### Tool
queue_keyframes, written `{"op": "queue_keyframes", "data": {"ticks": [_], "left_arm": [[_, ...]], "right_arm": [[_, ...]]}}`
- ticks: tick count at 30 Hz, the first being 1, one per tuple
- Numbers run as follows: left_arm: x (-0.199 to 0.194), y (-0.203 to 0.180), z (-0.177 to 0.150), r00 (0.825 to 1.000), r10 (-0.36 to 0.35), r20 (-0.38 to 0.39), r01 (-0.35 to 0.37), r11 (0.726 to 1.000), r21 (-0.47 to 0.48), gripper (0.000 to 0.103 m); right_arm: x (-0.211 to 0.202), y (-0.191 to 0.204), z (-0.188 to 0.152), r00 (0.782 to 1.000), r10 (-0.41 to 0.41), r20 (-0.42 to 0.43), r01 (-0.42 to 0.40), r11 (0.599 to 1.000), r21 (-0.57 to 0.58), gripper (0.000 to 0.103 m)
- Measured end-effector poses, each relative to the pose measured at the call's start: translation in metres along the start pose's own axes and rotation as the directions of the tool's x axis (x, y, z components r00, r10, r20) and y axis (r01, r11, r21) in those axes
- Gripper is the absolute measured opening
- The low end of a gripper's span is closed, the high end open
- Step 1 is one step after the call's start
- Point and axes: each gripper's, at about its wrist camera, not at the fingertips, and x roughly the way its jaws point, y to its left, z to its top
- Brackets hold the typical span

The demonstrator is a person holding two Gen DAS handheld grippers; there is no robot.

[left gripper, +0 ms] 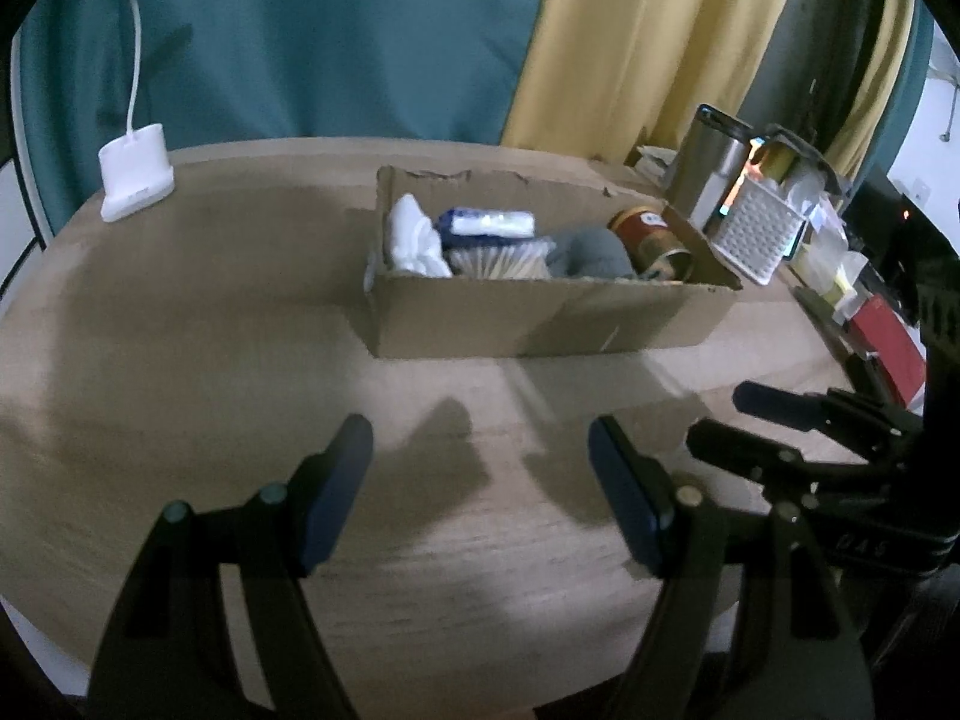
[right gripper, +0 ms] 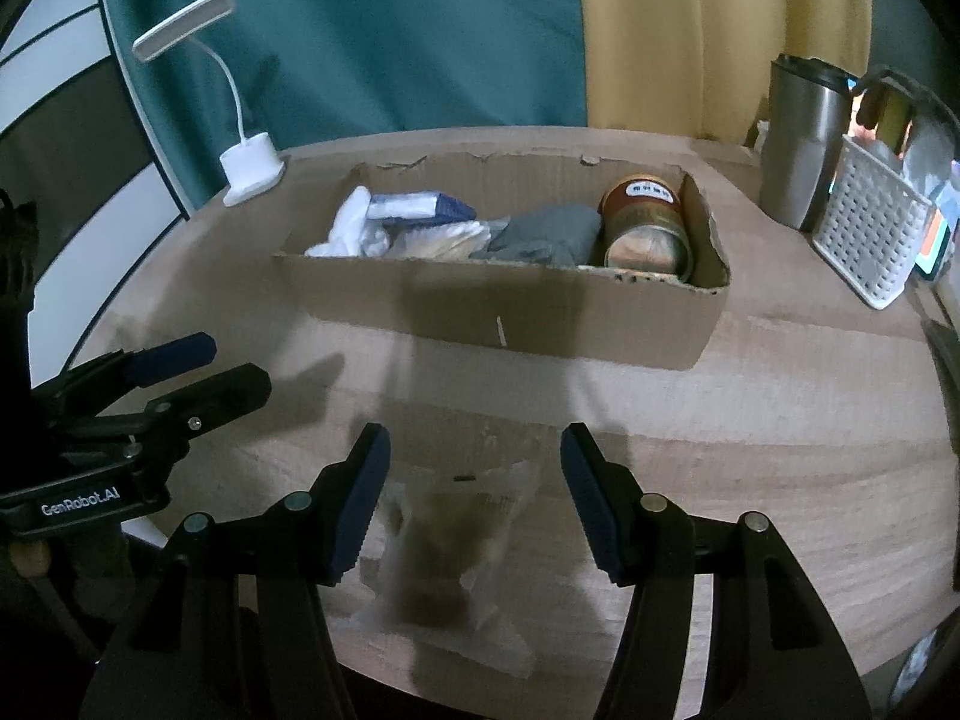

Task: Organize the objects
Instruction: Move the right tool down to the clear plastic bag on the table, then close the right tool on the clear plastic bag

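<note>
The one thing not yet in the box (right gripper: 498, 312) is a clear bag (right gripper: 456, 570) with something brown inside, lying flat on the table (right gripper: 780, 450) on the near side of the box. The right tool (right gripper: 474, 480) hangs over it with its fingers apart, one on either side of the bag's far end, and nothing clamped; whether the pads touch the film I cannot tell. The left tool (left gripper: 480, 474) is also apart and empty, over bare table in front of the box. The likely trouble is the bag itself: thin, slack film lying flat gives the pads little to bite, so they could close on a fold only and the contents could sag or slip out on the lift. Closing hard on the brown contents might crush them. The box is already crowded with a white cloth (right gripper: 354, 228), a blue pack (right gripper: 420, 207), a grey cloth (right gripper: 546, 237) and a can (right gripper: 645, 222), so the bag could catch on the torn front wall or perch on top. The two tools sit close together and might knock.
</note>
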Motion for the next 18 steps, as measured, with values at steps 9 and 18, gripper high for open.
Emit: {"op": "queue_keyframes", "data": {"ticks": [9, 18], "left_arm": [[0.002, 0.0, -0.006, 1.0, -0.001, -0.007, 0.001, 1.0, 0.003, 0.076], [0.01, 0.002, -0.016, 0.999, -0.004, -0.038, 0.004, 1.0, -0.006, 0.076]], "right_arm": [[0.005, 0.002, -0.008, 0.999, 0.005, -0.036, -0.005, 1.0, -0.007, 0.062], [0.015, 0.005, -0.02, 0.997, 0.014, -0.075, -0.014, 1.0, -0.01, 0.062]]}}
